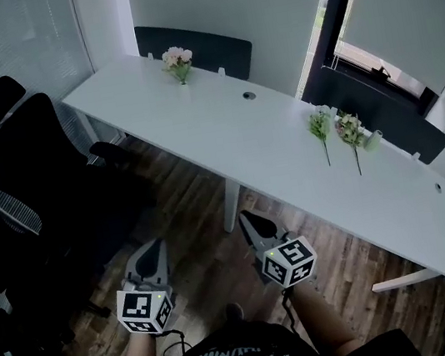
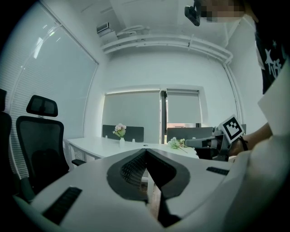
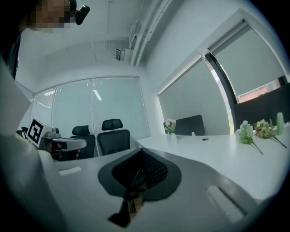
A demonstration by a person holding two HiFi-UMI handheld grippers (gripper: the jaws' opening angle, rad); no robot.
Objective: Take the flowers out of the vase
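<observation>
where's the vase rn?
Head view, upper left: the vase stands at the far end of the white table, before a dark panel, well left of the loose flowers.

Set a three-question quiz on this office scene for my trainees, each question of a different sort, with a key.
1. True or false: the left gripper and the right gripper are both shut and empty.
2. Where on the white table does the vase of pink flowers stand? A: at its far end. B: in its middle. C: at its near end.
3. How many loose flower sprigs lie on the table?
Key: 1 true; 2 A; 3 two.
</observation>
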